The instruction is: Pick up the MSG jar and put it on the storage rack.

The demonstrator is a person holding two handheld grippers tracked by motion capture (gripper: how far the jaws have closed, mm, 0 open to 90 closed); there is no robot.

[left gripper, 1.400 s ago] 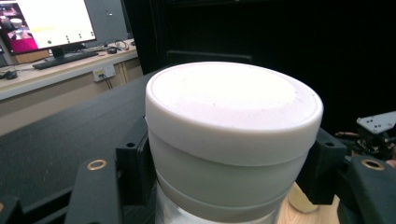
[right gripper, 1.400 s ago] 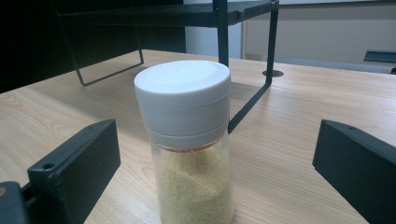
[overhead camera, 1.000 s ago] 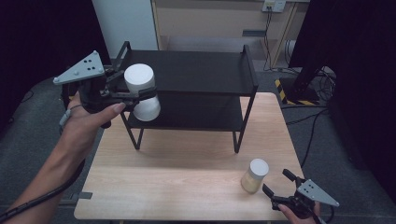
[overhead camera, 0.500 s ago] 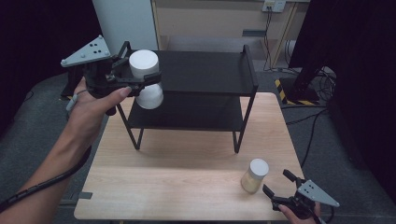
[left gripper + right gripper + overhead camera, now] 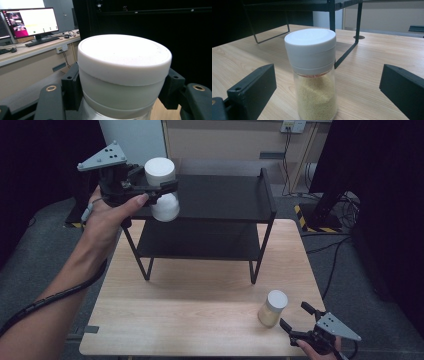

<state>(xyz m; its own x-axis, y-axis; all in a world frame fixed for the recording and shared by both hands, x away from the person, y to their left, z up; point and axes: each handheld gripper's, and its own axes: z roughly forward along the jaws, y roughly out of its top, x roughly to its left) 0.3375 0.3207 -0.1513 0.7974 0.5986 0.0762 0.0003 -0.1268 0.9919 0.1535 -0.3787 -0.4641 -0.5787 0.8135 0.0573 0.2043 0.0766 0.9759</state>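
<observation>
Lift is evident: the white-capped jar, pinched by the left gripper, has been raised to the rack's top-shelf left edge. Placement seems near. The right gripper is held spread beside the seasoning jar.

The left gripper clamps a white-capped jar above the black shelf's top left corner.
</observation>
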